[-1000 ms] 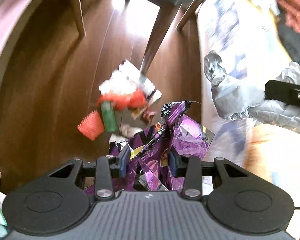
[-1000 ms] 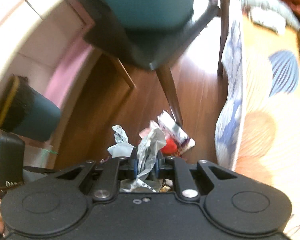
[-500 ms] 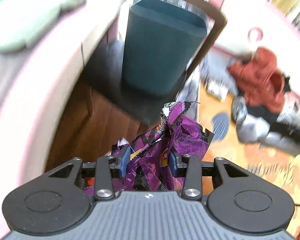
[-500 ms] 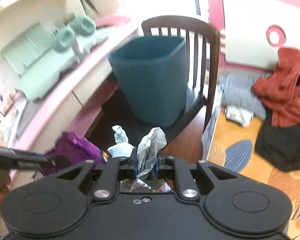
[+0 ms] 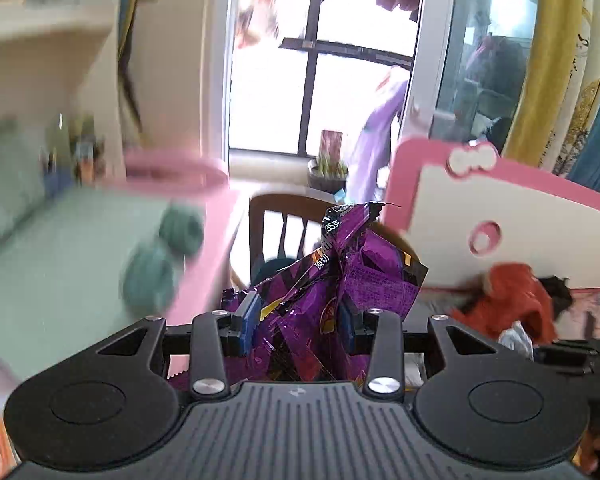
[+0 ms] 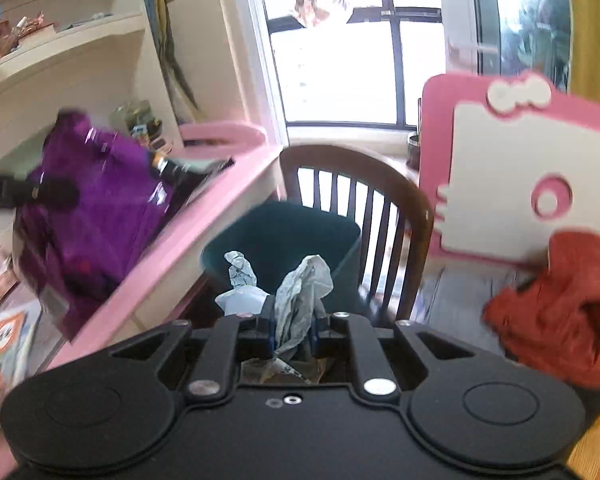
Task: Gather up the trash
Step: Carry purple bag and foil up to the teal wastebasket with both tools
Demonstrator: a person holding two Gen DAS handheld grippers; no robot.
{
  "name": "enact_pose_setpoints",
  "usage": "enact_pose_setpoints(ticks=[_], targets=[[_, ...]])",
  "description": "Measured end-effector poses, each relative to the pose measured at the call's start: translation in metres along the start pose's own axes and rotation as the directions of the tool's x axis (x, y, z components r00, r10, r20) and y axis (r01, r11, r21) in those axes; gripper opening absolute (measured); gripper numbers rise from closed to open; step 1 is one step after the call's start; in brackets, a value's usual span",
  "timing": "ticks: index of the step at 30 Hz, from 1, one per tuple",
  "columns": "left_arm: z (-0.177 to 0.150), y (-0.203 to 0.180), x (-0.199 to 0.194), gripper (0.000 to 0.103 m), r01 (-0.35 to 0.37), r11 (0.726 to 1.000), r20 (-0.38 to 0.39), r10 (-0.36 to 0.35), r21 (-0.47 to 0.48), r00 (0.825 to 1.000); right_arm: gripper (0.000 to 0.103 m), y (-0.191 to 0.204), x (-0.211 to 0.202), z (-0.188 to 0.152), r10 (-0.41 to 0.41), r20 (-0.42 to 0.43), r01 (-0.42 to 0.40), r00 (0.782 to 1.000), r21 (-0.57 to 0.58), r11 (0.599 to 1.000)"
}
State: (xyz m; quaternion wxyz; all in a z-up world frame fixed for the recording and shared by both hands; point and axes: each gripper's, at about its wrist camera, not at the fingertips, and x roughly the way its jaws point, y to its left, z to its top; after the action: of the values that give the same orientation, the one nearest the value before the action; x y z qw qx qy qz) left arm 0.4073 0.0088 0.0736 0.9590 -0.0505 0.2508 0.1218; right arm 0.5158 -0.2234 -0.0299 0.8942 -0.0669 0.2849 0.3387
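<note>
My left gripper (image 5: 298, 322) is shut on a crumpled purple snack bag (image 5: 340, 280) that sticks up between its blue pads. In the right wrist view that same purple bag (image 6: 96, 208) hangs at the left, over the pink desk edge. My right gripper (image 6: 294, 330) is shut on crumpled grey-white paper (image 6: 300, 292). A dark teal trash bin (image 6: 284, 236) stands on a wooden chair (image 6: 396, 204) straight ahead of and below the right gripper. In the left wrist view only a sliver of the bin (image 5: 274, 268) shows behind the bag.
A pink desk (image 6: 204, 216) with shelves above runs along the left. A pink-and-white headboard (image 6: 512, 176) and a red garment (image 6: 560, 312) lie to the right. A bright window (image 6: 340, 64) fills the back wall. A green mat (image 5: 52, 240) covers the desk top.
Both grippers have risen from the floor with their trash. The view swung from the floor litter and chair legs up to the bin top, desk and window.
</note>
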Motion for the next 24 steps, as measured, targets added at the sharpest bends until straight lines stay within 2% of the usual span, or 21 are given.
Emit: enact_pose_setpoints(ticks=[5,9,16,24], targets=[[0.043,-0.027,0.048,0.038,-0.051,0.994,0.081,0.043,0.096,0.996,0.015,-0.006,0.035,0.029,-0.023,0.015,0.023,1.000,-0.023,0.999],[0.052,-0.046,0.094,0.039,-0.078,0.987,0.089,0.066,0.138,0.994,0.015,-0.011,0.068,0.044,-0.024,0.007,0.024,1.000,-0.035,0.999],[0.016,-0.058,0.166,0.039,-0.101,0.983,-0.018,0.105,0.153,0.994,0.015,-0.009,0.130,0.043,-0.046,-0.046,0.041,0.998,-0.094,0.995],[-0.027,-0.050,0.222,0.040,-0.100,0.988,-0.175,0.120,0.120,0.977,0.014,-0.002,0.183,0.023,-0.028,-0.120,0.005,0.992,-0.189,0.982]])
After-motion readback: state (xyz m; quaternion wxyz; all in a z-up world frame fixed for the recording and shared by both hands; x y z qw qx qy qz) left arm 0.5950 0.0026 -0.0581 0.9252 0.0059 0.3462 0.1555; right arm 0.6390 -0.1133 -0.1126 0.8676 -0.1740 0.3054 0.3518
